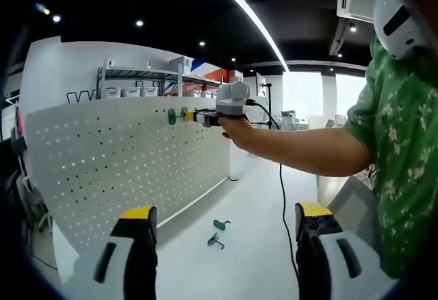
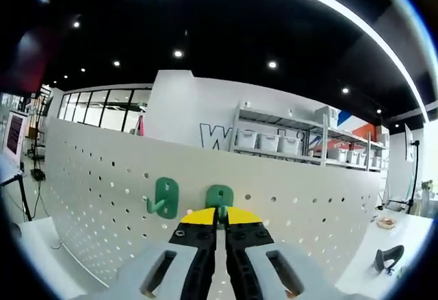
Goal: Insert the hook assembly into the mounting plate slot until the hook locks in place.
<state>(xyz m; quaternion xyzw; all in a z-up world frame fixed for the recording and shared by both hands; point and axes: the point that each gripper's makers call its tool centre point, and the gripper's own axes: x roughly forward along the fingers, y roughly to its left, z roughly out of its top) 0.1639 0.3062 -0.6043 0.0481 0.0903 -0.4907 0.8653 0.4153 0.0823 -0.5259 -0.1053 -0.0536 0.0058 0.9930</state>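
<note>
now the right gripper point(image 2: 220, 226) pinches a green hook point(image 2: 220, 197) between pressed-together fingers, right at the pegboard point(image 2: 89, 177), just right of a mounted hook point(image 2: 164, 197). best keep it square and push straight until it seats. left gripper point(image 1: 222, 228) fingers hang spread, holding nothing; its view adds two spare hooks point(image 1: 218, 233) lying on the counter point(image 1: 253, 204) below.

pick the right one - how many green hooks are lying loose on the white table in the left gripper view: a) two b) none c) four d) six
a: two green hooks lie side by side on the white table in front of the pegboard, between the open jaws of the left gripper.
</note>
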